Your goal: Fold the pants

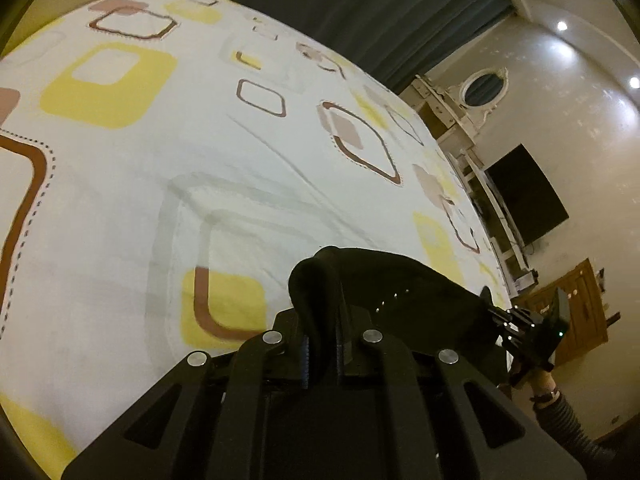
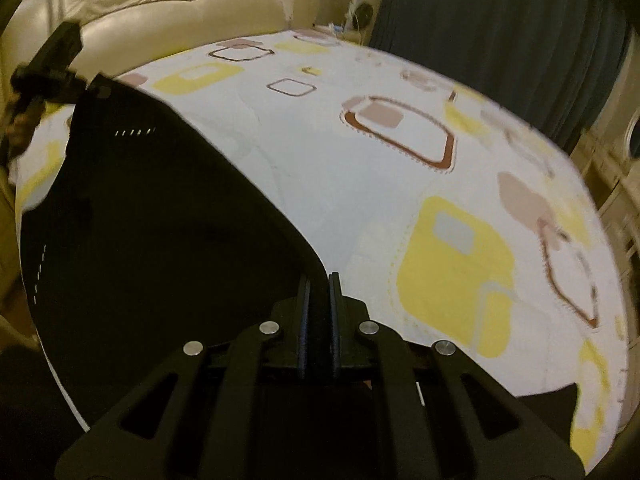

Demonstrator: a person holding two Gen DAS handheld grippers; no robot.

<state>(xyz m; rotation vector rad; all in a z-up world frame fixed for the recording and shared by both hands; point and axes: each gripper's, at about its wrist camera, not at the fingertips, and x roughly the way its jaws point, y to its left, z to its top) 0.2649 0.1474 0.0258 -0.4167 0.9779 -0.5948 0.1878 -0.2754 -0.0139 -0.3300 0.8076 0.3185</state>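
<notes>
Here both the left gripper (image 1: 322, 354) and right gripper (image 2: 319, 320) pinch black pants (image 2: 160, 240), their lower part cut off

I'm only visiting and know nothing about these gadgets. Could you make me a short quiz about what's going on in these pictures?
1. True or false: the left gripper has its jaws shut on the black pants.
2. What lies under the pants? A) a wooden floor B) a patterned bedsheet C) a glass table
3. Fill in: the right gripper holds the pants' ____ between its jaws.

Key: 1 true. 2 B. 3 edge; in the right wrist view the pants stretch from it across to the other gripper.
</notes>
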